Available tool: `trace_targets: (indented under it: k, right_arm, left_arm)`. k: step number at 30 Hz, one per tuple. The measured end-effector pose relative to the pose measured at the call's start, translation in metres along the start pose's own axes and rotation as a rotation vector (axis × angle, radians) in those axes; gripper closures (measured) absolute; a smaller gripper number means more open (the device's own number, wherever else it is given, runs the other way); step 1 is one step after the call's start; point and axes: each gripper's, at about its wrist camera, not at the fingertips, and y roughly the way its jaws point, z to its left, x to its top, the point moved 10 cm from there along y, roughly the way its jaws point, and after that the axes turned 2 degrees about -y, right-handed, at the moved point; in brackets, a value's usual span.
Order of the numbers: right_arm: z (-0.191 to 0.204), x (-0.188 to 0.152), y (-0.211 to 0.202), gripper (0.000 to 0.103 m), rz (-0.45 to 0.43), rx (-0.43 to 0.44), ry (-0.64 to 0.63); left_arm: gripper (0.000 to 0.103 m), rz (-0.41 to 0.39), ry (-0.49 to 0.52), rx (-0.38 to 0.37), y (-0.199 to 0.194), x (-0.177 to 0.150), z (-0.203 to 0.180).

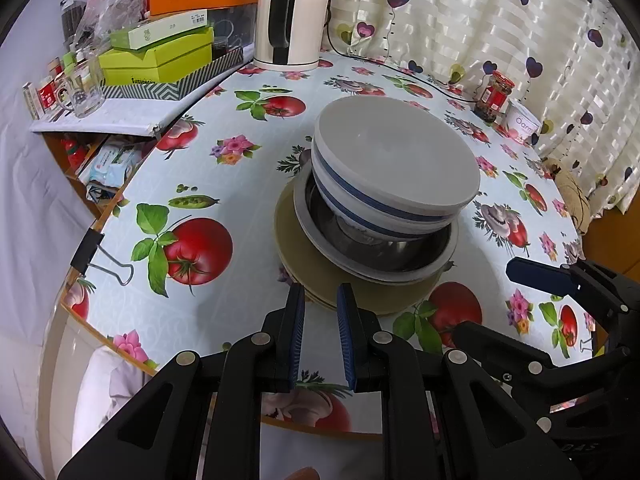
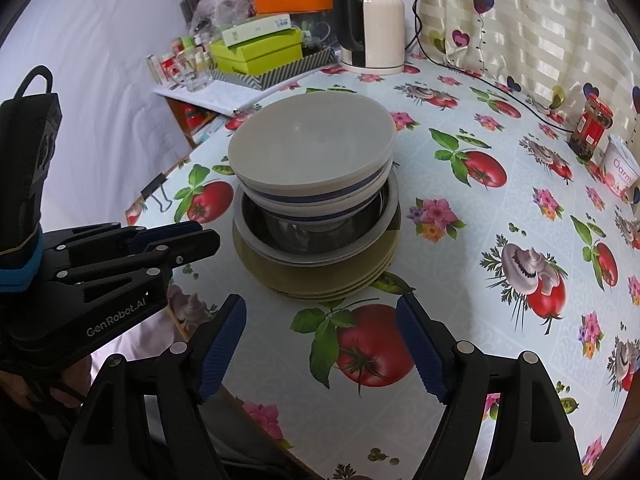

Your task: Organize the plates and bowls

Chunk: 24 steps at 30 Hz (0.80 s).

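One stack stands on the table: several tan plates (image 1: 360,292) (image 2: 320,276) at the bottom, a steel bowl with a white rim (image 1: 376,256) (image 2: 296,240) on them, and white bowls with a blue band (image 1: 384,172) (image 2: 312,160) on top. My left gripper (image 1: 322,300) sits just before the near edge of the tan plates, its fingers a narrow gap apart and holding nothing. It also shows at the left of the right wrist view (image 2: 200,236). My right gripper (image 2: 320,316) is wide open and empty, just short of the stack. One of its fingers (image 1: 540,274) shows right of the stack.
A kettle (image 1: 290,20) stands at the back of the table. A jar (image 1: 494,96) and a yoghurt cup (image 1: 522,122) stand at the back right by the curtain. Boxes (image 1: 156,56) and a glass mug (image 1: 84,88) crowd a shelf at left. A binder clip (image 1: 90,252) grips the table's edge.
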Motion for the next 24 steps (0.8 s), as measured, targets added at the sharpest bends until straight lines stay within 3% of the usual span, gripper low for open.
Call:
trace_targets:
  k: [24]
  right_arm:
    - [0.0023, -0.0009, 0.0017, 0.024, 0.003, -0.001, -0.002]
  left_arm:
    - [0.086, 0.003, -0.001, 0.001, -0.0004, -0.0016, 0.0005]
